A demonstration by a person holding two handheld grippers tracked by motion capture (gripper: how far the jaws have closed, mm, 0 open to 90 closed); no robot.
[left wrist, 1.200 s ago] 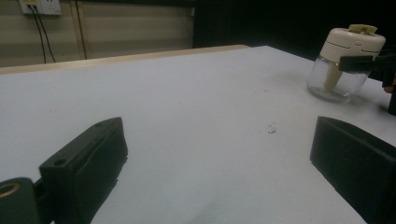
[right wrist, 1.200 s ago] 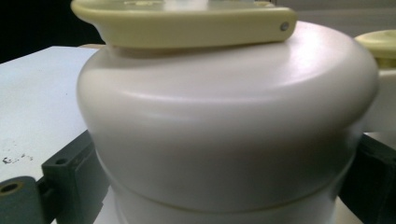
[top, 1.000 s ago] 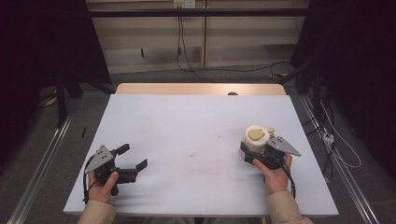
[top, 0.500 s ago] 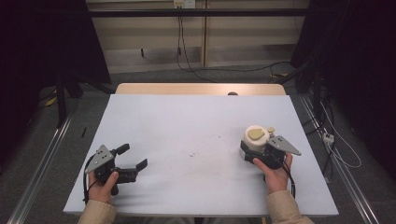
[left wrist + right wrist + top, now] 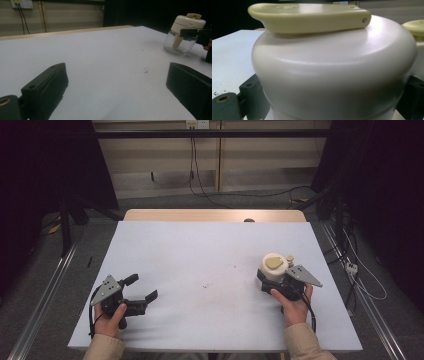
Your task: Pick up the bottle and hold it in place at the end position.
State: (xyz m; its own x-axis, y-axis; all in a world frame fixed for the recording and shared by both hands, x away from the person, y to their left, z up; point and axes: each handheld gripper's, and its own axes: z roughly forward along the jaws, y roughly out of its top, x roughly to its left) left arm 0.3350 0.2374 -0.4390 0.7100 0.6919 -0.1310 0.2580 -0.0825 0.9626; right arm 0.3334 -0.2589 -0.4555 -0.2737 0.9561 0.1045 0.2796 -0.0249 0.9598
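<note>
A: Where does the right gripper (image 5: 274, 279) sit?

B: On the right half of the table (image 5: 200, 250), towards the near edge. The person's right hand (image 5: 292, 301) comes up from the bottom of the high view, fingers wrapped round the gripper's body, with the grey three-cornered plate pointing out to the right.

A: And its jaws?

B: Clamped on the jar (image 5: 272, 268), one on each side. In the right gripper view the cream lid (image 5: 332, 67) bulges right in front of the camera, with a dark jaw at either lower corner hard against it and a pale yellow flap (image 5: 309, 17) lying flat on top.

A: Is the jar standing?

B: Upright on the table. From the left gripper view you can see its clear glass body (image 5: 178, 43) under the cream top, with a jaw of the right gripper pressed to the lid.

A: The left side?

B: The left hand (image 5: 107, 317) holds the left gripper (image 5: 140, 290) near the table's front left corner, angled so it points across towards the jar. Its jaws stand wide apart with only bare table between them, well apart from the jar.
</note>
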